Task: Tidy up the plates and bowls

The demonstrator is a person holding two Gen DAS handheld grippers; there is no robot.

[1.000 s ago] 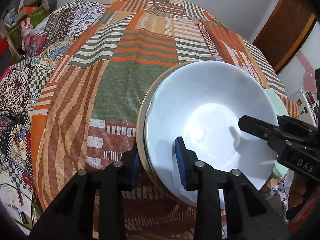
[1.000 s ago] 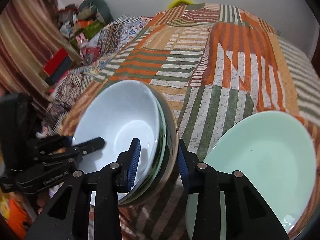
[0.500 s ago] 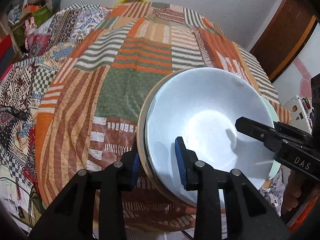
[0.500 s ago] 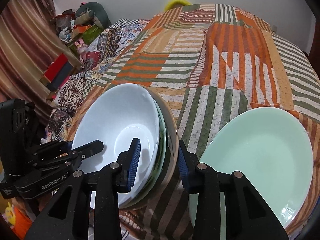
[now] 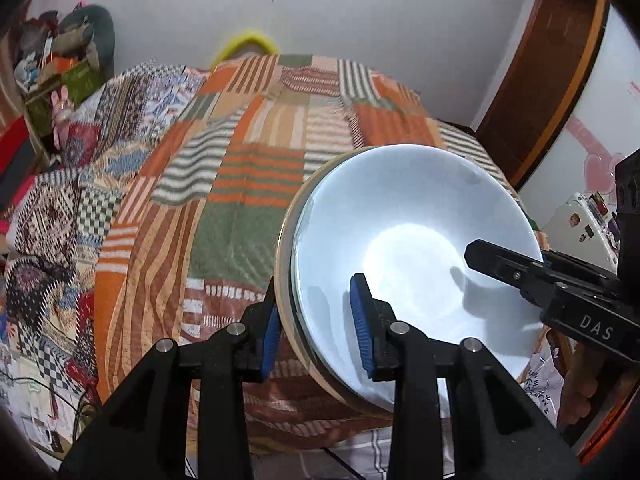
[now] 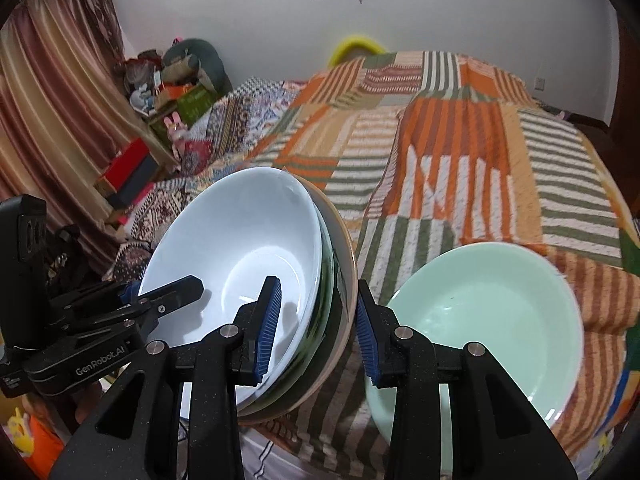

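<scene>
A stack of bowls, with a pale blue-white bowl [image 5: 408,256] [image 6: 248,256] on top and a beige one underneath, is held in the air over the near edge of the patchwork bed. My left gripper [image 5: 316,326] is shut on the stack's left rim, one pad inside, one outside. My right gripper [image 6: 318,326] is shut on the stack's right rim in the same way. Each gripper shows in the other's view. A mint green bowl [image 6: 488,320] rests on the bedspread to the right of the stack.
The bed with its striped orange, green and white bedspread [image 5: 240,184] fills the space ahead. A cluttered shelf with boxes and toys [image 6: 160,100] and a curtain [image 6: 52,120] stand at the left. A wooden door frame [image 5: 552,80] is at the right.
Both grippers have lifted the bowl stack upward off the bed. The views have tilted up, showing more wall. The mint bowl has stayed on the bedspread.
</scene>
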